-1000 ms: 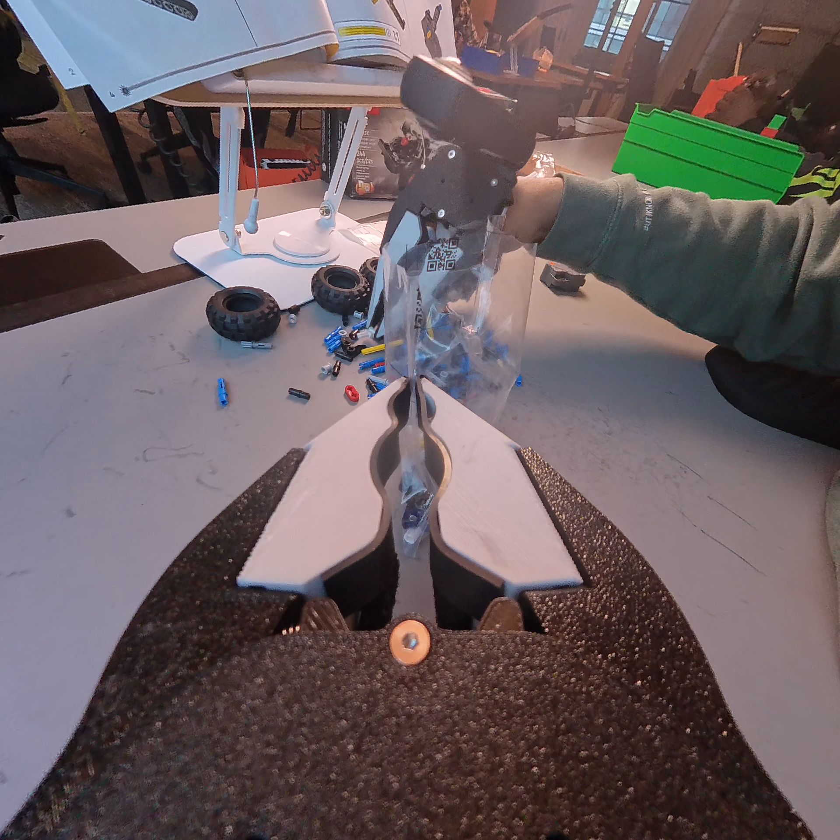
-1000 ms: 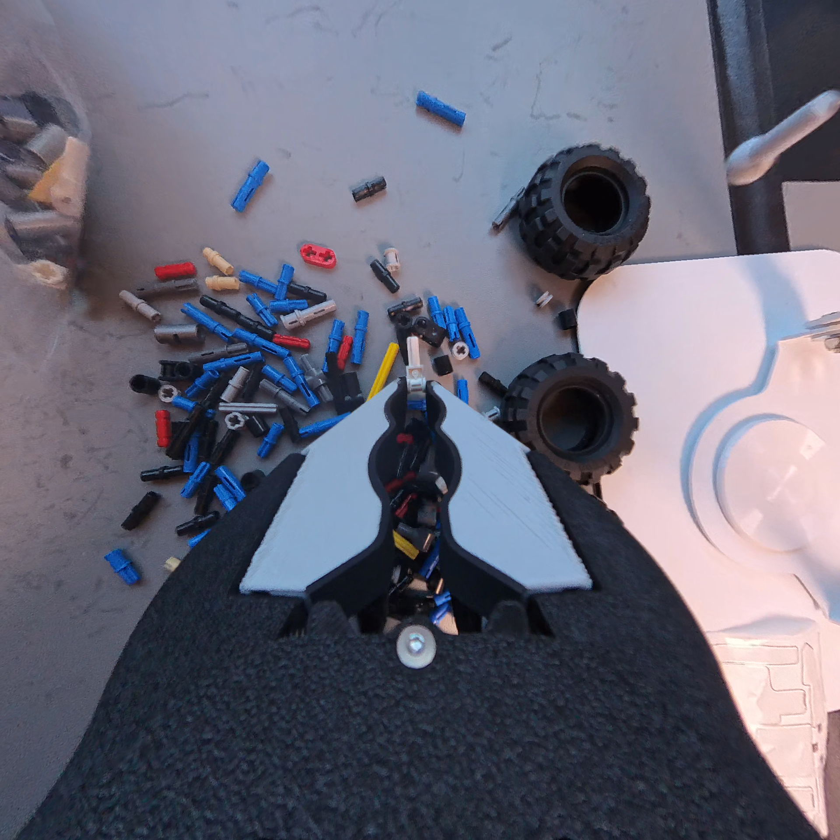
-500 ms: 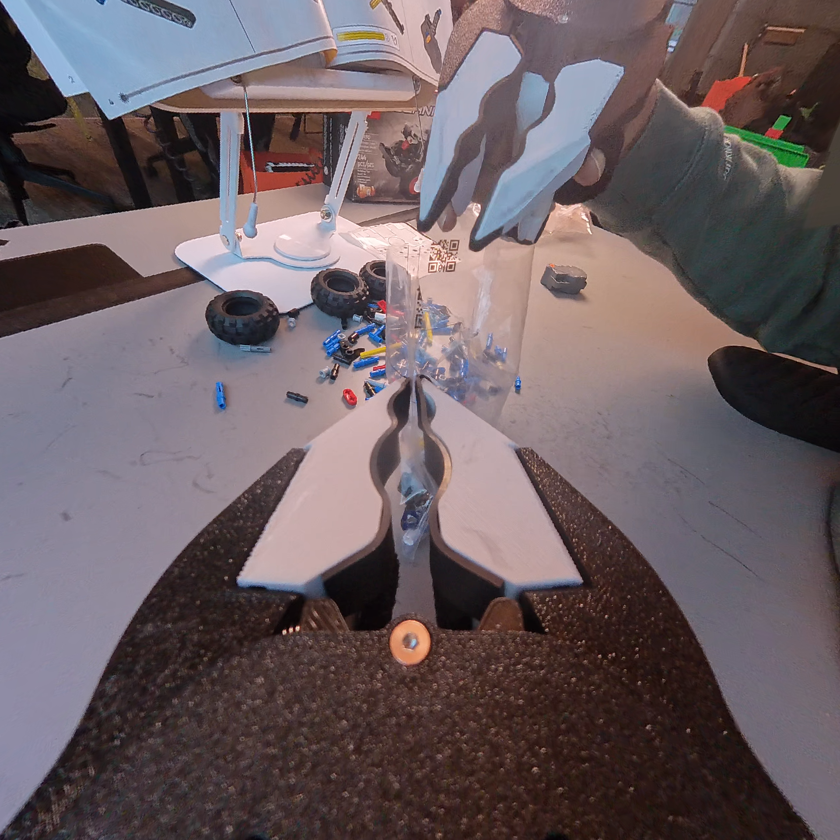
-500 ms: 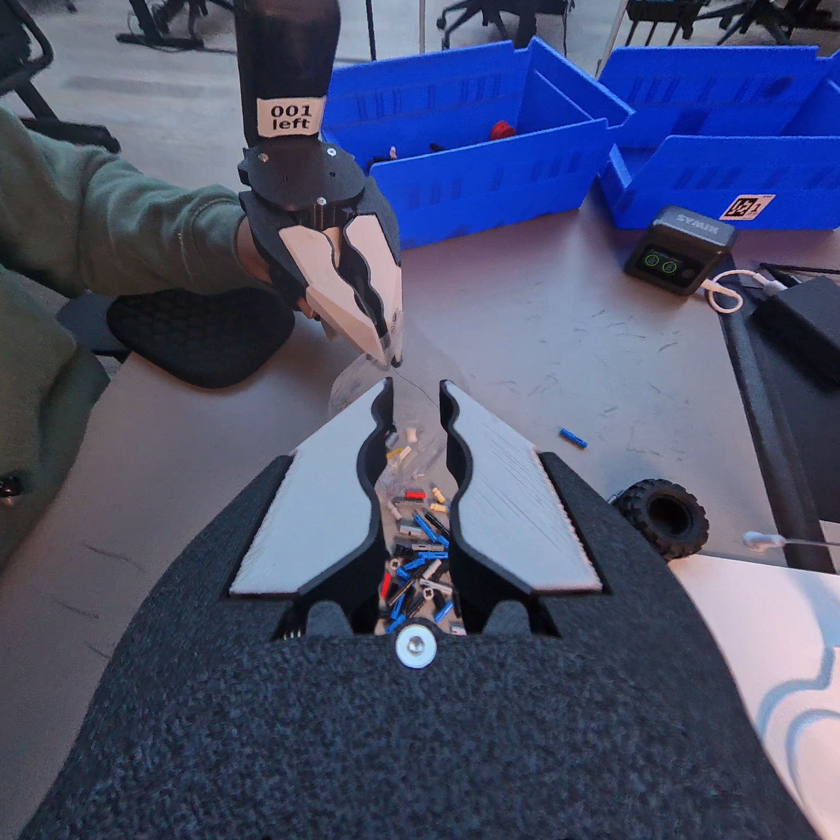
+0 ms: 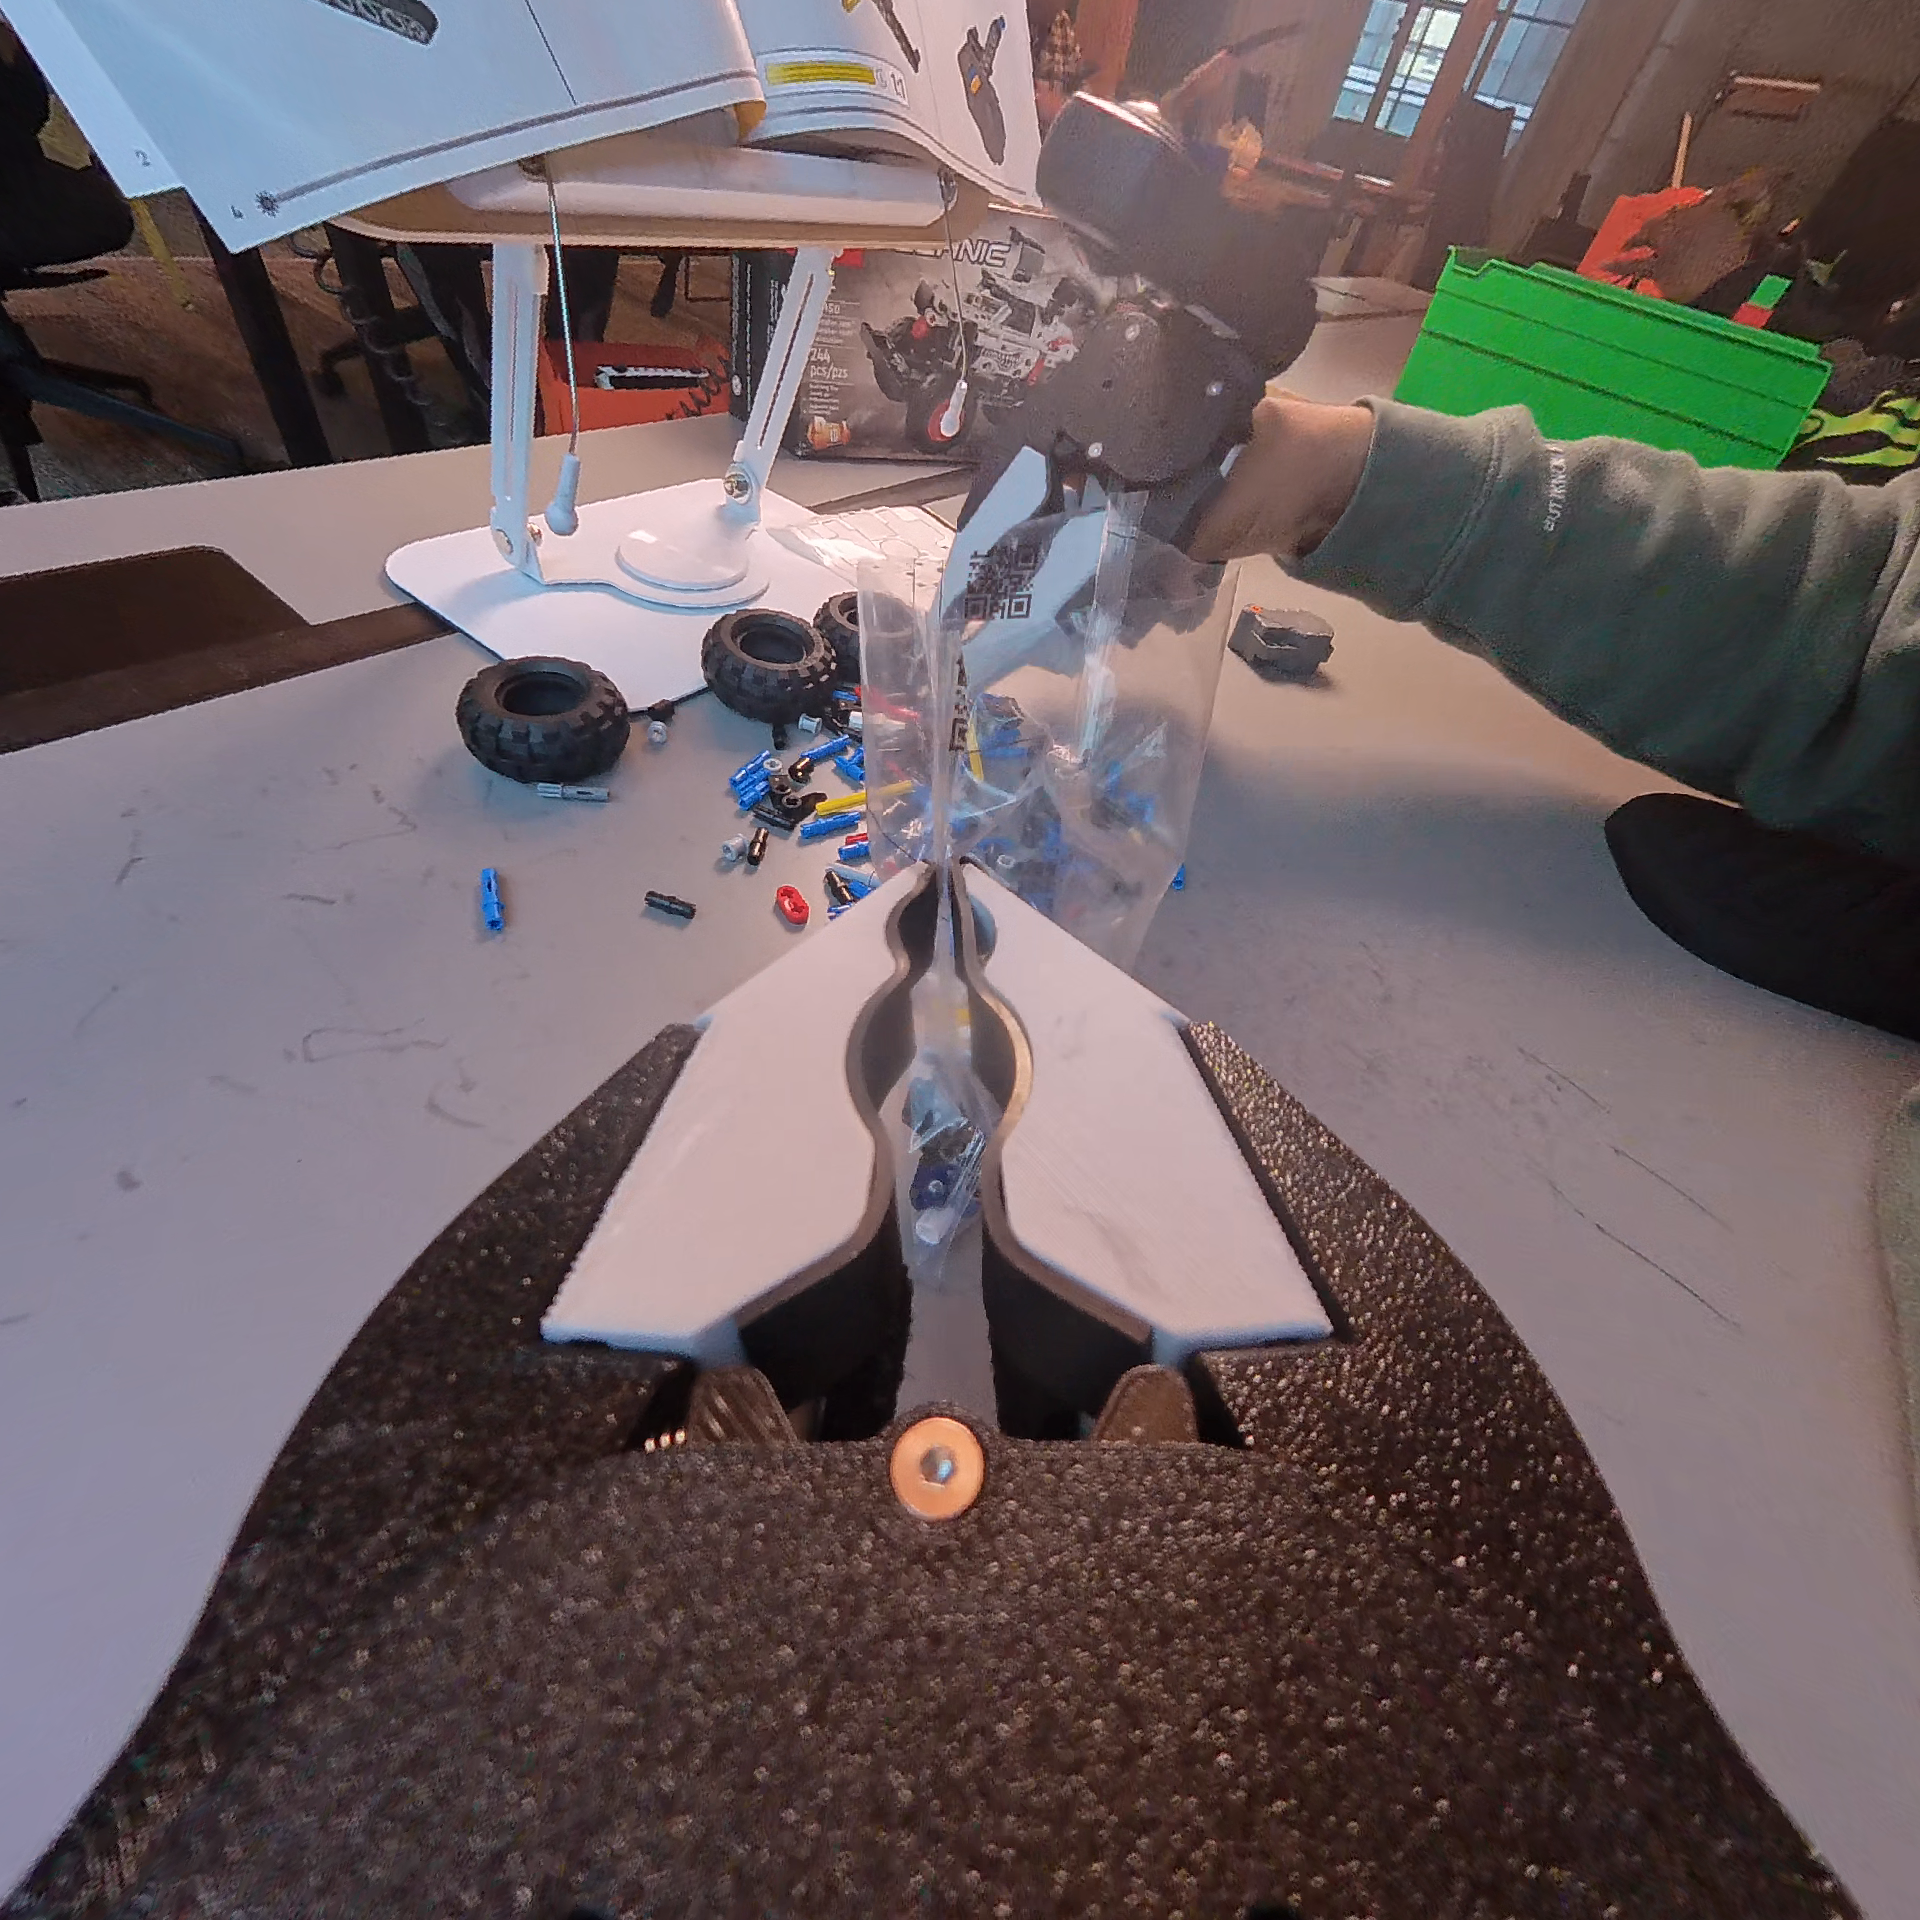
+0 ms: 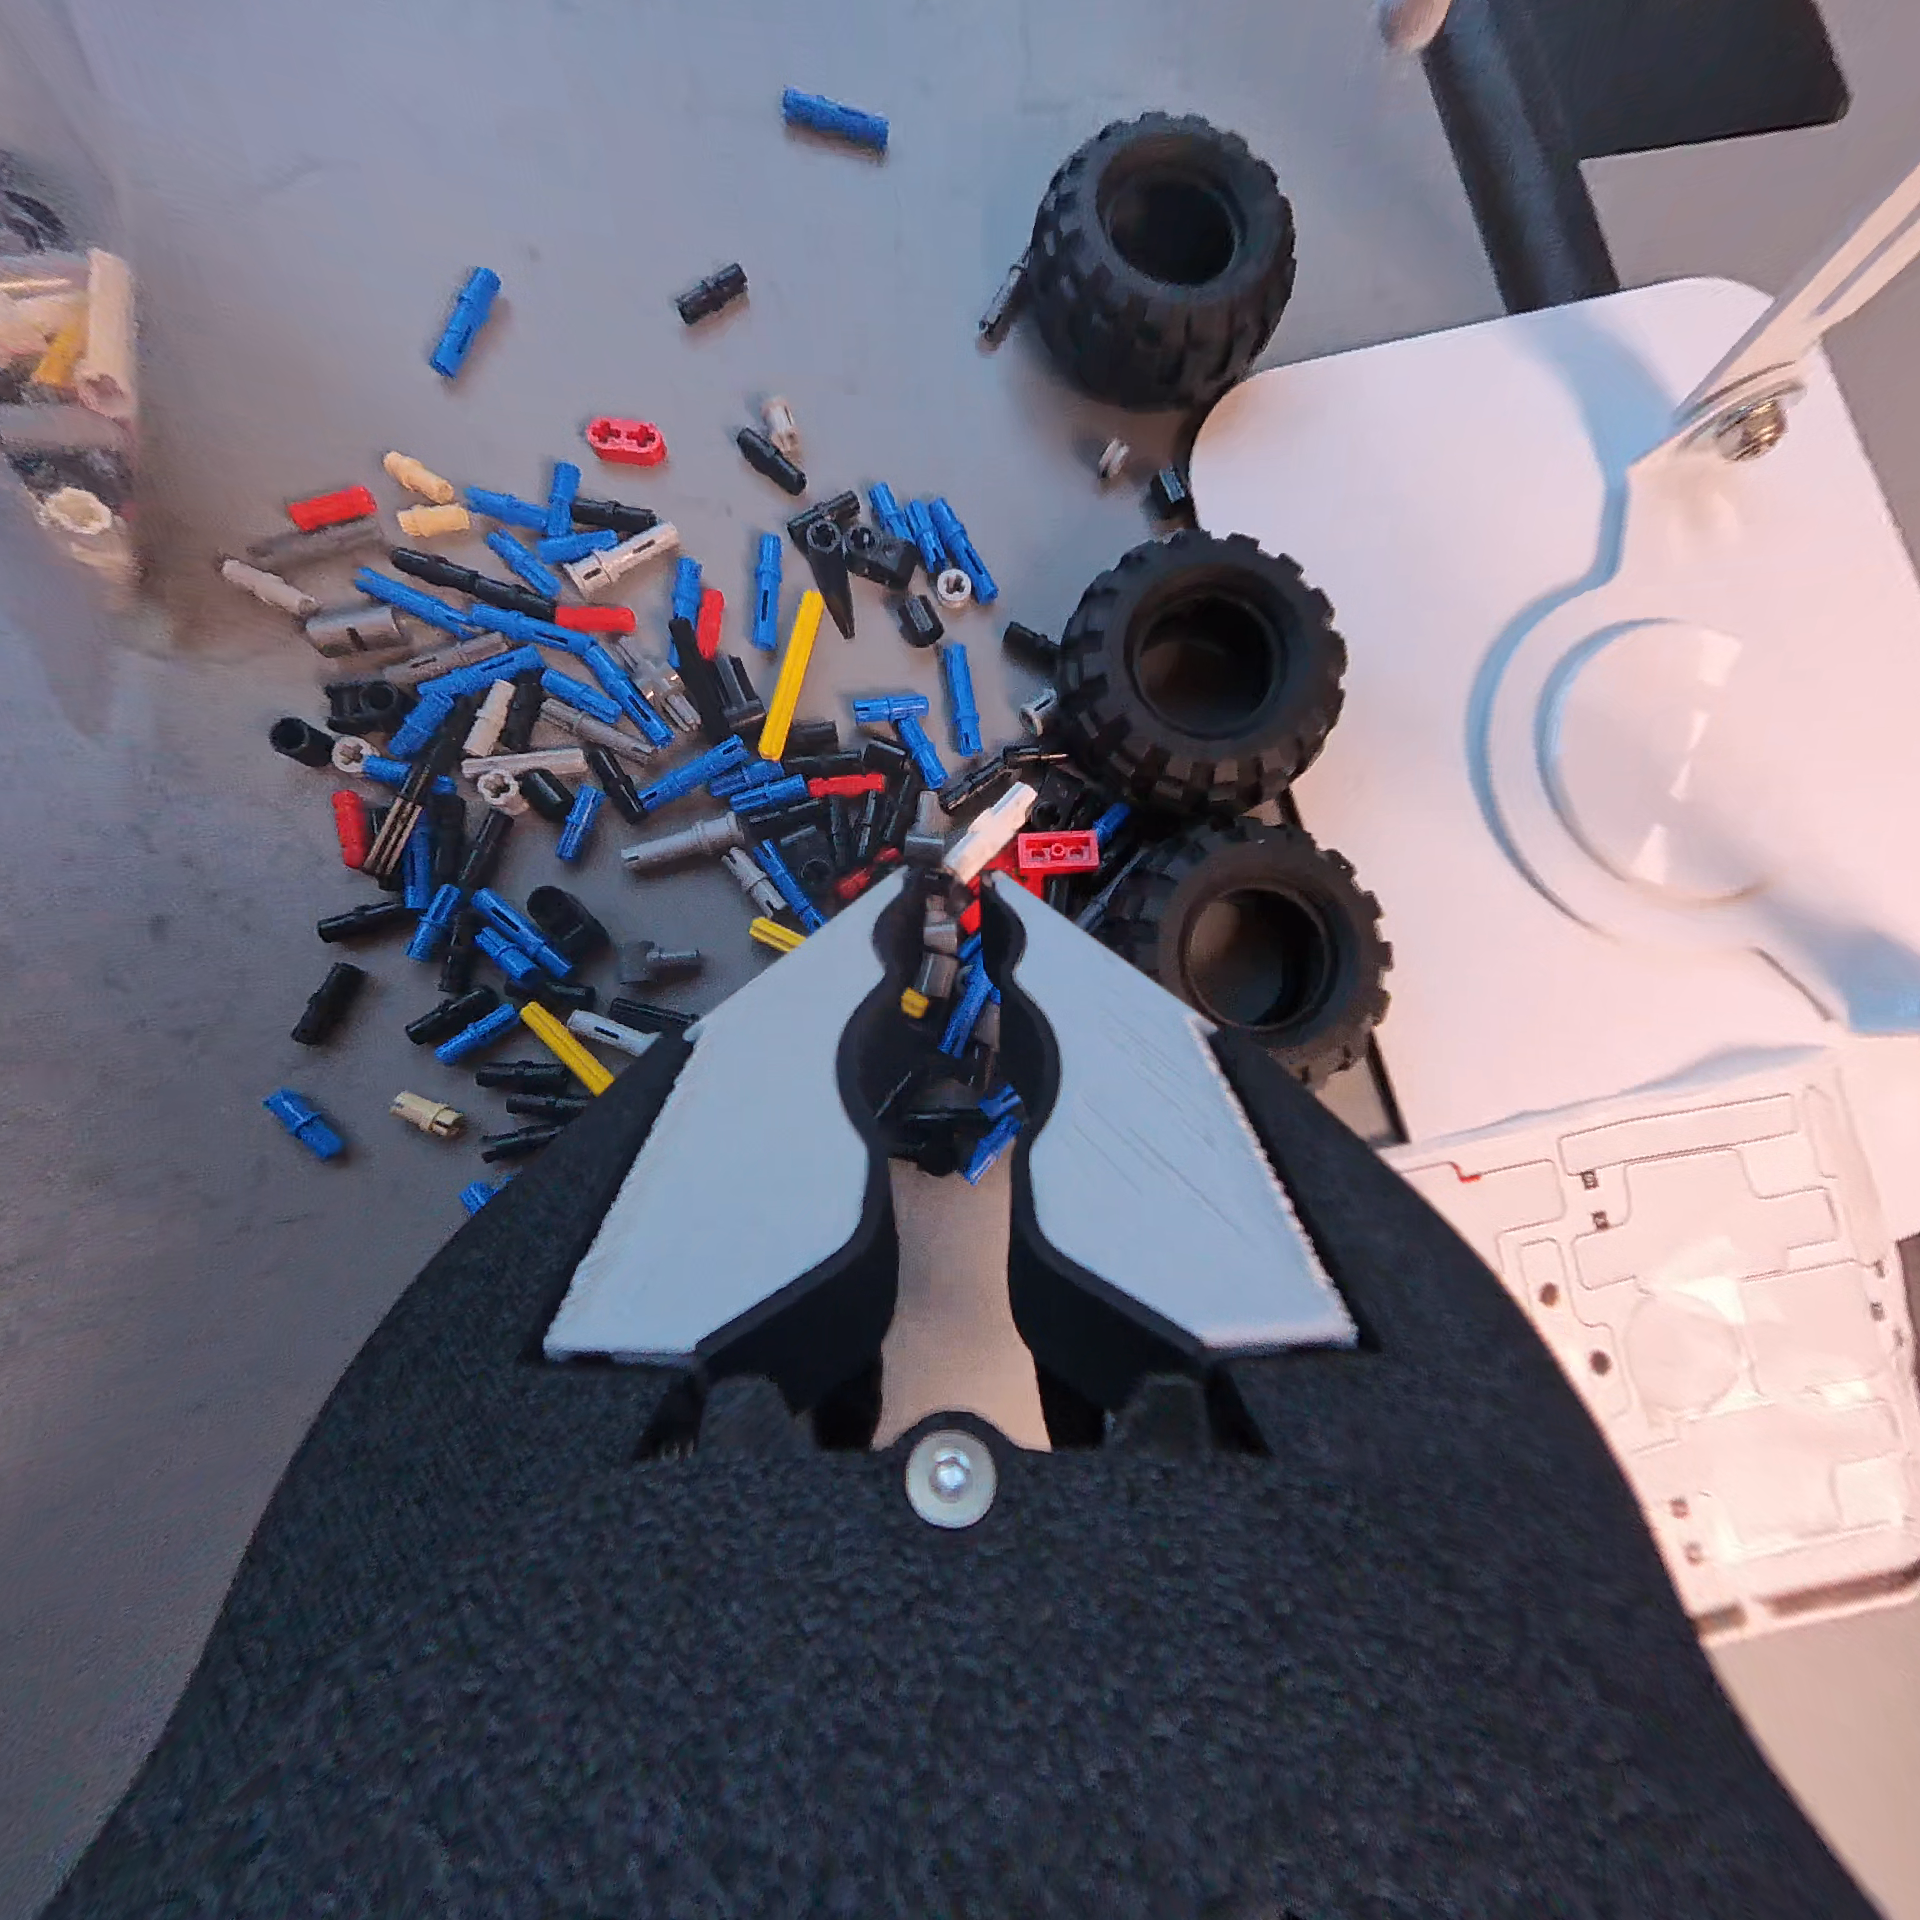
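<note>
In left wrist view the left gripper (image 5: 948, 883) has jaws pressed together on lower corner of the clear bag (image 5: 1039, 727), which stands upright w/ the right gripper (image 5: 1023, 613) clamped on its top edge; in right wrist view right jaws nearly together on bag film, pointing down at small parts (image 6: 623, 707) on the table (image 6: 260, 156), tyres (image 6: 1200, 665) just beside.

Probably a workshop: scuffed grey table (image 5: 260, 1039), green storage bin (image 5: 1600, 353), cluttered benches behind.
</note>
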Motion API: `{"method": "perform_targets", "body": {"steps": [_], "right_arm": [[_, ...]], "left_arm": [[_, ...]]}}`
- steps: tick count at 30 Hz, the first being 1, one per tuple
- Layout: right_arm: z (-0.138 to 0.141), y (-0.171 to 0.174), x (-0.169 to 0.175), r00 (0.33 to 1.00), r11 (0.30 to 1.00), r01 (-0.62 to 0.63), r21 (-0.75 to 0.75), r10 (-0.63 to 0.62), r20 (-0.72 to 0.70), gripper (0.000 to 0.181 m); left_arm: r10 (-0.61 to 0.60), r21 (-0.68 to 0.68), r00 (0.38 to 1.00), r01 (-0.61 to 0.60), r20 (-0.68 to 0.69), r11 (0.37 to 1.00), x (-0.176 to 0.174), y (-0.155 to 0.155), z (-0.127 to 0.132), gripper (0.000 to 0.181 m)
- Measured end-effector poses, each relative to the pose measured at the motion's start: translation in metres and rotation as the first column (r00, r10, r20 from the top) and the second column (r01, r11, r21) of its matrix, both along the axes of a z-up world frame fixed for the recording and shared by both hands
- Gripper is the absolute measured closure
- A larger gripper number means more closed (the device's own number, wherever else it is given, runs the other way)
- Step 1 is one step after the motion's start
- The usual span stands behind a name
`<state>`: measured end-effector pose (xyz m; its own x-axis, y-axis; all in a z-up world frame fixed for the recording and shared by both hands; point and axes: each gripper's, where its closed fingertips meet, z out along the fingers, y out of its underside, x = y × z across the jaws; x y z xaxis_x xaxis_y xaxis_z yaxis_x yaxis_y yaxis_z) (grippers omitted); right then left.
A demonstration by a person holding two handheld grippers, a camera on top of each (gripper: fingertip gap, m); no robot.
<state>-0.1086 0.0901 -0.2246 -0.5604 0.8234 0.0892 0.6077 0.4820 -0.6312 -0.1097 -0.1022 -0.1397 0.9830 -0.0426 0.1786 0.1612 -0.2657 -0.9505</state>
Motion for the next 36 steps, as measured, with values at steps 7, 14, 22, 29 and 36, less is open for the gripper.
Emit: {"method": "perform_targets", "body": {"steps": [7, 14, 22, 29, 36], "right_arm": [[-0.005, -0.001, -0.016, 0.998, 0.998, 0.059, -0.025, -0.059, -0.010, 0.172], [-0.010, -0.004, -0.015, 0.996, 0.998, 0.069, 0.009, -0.070, 0.058, 0.170], [-0.014, -0.003, -0.019, 0.995, 0.995, 0.059, 0.078, -0.064, 0.070, 0.173], [0.087, -0.052, -0.020, 0.971, 0.983, -0.118, -0.141, 0.084, -0.224, 0.174], [0.148, -0.158, 0.003, 0.889, 0.860, -0.432, -0.271, 0.355, -0.291, 0.172]], "left_arm": [[-0.003, 0.000, 1.000, 0.003, 0.006, 1.000, 0.000, 0.000, -0.001, 0.180], [-0.007, 0.003, 1.000, 0.007, 0.003, 1.000, 0.000, -0.001, 0.000, 0.180], [-0.004, 0.012, 1.000, 0.004, -0.007, 1.000, 0.000, -0.003, 0.003, 0.180], [-0.001, 0.013, 1.000, 0.001, 0.000, 1.000, -0.002, -0.003, 0.003, 0.180], [0.001, 0.014, 1.000, 0.000, -0.009, 1.000, -0.002, -0.003, 0.004, 0.180]]}}
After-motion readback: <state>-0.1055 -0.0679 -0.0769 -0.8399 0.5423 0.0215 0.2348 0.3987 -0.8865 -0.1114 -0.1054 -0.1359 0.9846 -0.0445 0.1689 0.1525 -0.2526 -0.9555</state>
